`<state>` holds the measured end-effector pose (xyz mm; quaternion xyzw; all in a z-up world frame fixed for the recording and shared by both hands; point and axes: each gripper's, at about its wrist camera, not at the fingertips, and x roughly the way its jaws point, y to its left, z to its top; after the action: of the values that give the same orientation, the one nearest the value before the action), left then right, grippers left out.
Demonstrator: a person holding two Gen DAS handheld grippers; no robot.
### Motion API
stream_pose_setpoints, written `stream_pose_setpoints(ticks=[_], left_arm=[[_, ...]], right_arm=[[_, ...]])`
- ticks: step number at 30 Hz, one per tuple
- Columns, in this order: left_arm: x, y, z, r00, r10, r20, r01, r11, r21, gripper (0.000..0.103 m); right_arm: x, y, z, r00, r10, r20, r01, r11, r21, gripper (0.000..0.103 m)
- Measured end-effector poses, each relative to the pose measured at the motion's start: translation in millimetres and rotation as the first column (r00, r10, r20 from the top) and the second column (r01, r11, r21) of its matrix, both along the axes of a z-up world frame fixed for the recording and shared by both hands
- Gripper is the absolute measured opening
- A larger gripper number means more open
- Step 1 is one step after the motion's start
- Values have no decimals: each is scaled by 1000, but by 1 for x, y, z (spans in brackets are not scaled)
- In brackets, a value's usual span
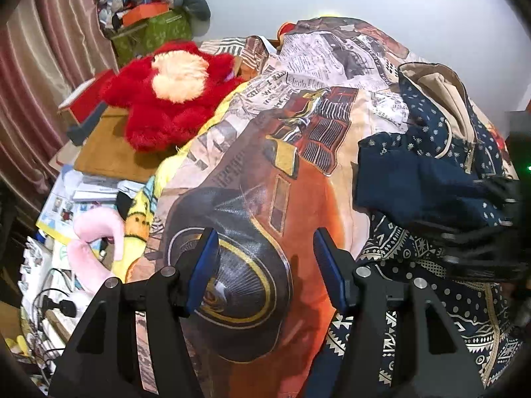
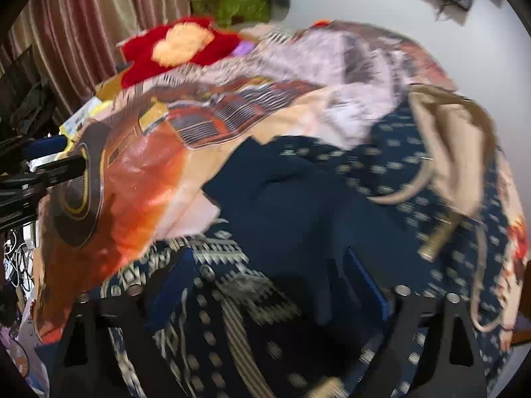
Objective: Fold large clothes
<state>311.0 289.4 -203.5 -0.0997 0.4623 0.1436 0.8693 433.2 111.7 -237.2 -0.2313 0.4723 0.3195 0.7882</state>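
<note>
Red plush toy (image 1: 172, 99) beside car-print bedsheet (image 1: 265, 179); pink pillow (image 1: 96, 248), perhaps.

Bed covered by a smooth printed cloth sheet (image 1: 259, 172), matt, car and newsprint pattern noted. Navy hooded jacket (image 1: 428, 185) seen as matt woven cloth with pale printed motifs; hood lining (image 1: 441, 96) a plain beige cloth, cord drawstring noted. Left claw (image 1: 265, 265) built of matt black plastic, blue pads (image 1: 202, 272) smooth, pivot pins of bright metal. Right claw (image 2: 272, 285) likewise matt black, much blurred. Red plush toy (image 1: 169, 99) long-piled and shaggy. Curtain (image 1: 39, 66) observed with a satin sheen. Brown board (image 1: 109, 152) flat, matt, wood-like.
</note>
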Motion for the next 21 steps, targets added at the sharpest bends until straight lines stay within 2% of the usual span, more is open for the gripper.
stream_pose_setpoints(ticks=[6,8,10,14,16,19,21], left_arm=[[5,-9,-12,999,-55,-1,54,998,-13,59],[7,-15,-19,997,-80,-15,80,997,-8,59],[9,-21,-26,994,-102,-31,102,995,-7,59],[12,-31,-36,991,-125,-52,125,992,-1,59],[12,-40,-38,986,-156,-59,157,988,10,59],[14,-54,-43,978,-196,-73,196,981,-4,59],[17,-61,-50,971,-221,-89,220,975,-15,59]], right_arm=[[21,40,-44,997,-9,-76,5,999,-48,74],[26,45,-55,997,-19,-81,14,998,-64,67],[31,46,-61,997,-40,-72,35,997,-74,55],[38,39,-63,993,-74,-94,73,997,-21,41],[38,37,-59,992,-74,-102,75,997,7,28],[35,33,-50,993,-72,-95,76,996,40,19],[33,30,-44,993,-70,-93,76,995,60,17]])
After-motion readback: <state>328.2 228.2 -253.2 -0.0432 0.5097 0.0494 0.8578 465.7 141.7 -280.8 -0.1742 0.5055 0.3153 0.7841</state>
